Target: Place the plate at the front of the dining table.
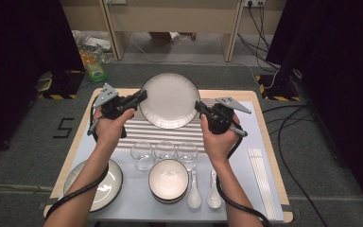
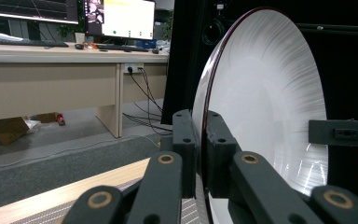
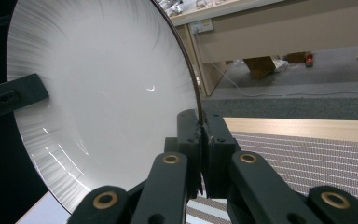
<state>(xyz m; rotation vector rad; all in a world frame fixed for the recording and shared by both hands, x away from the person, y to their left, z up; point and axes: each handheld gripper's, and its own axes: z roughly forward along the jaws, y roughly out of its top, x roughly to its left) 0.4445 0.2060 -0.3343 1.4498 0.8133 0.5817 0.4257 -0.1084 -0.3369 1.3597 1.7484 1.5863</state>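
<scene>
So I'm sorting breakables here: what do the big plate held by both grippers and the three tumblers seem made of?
The big plate looks like glazed ceramic: white, with glossy highlights and a dark rim. The three tumblers look like clear glass: you can see through them, though clear plastic can't be ruled out.

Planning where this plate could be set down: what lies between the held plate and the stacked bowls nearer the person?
In the high view, a striped placemat and then a row of three clear glasses lie between the large plate and the bowls.
</scene>
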